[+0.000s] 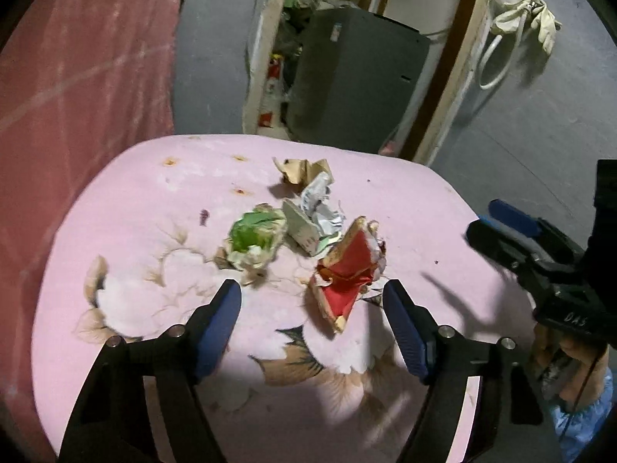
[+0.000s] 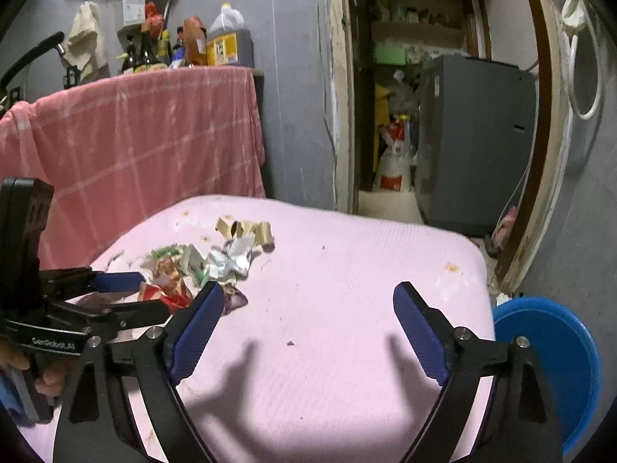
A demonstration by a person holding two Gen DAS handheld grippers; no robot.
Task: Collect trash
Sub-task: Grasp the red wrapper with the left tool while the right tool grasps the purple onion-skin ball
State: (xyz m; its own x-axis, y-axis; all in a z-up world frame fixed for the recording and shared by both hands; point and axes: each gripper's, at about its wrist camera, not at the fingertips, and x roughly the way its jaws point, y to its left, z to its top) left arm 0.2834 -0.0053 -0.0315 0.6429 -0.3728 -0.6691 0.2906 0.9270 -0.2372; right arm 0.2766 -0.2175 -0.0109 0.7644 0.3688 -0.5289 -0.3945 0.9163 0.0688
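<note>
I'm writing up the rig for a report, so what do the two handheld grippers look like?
Both match: the left gripper and right gripper have black angular frames, silver round pivot bolts and ribbed blue pads on the fingers. The left gripper's body carries white "GenRobot.AI" lettering in the right wrist view, and a black boxy block sits on top of each. A blue cuff shows at the right hand.

The pink floral-printed tabletop (image 1: 162,208) is being lit brightly from behind the cameras, while the grey walls and the doorway beyond are being left dim. Hard, dark shadows of the claws are being thrown onto the cloth in the right wrist view. Straight door frames are being bent by fisheye distortion, and the corners are being blacked out. The crumpled red wrapper (image 1: 347,281) is being slightly smeared by motion blur.
</note>
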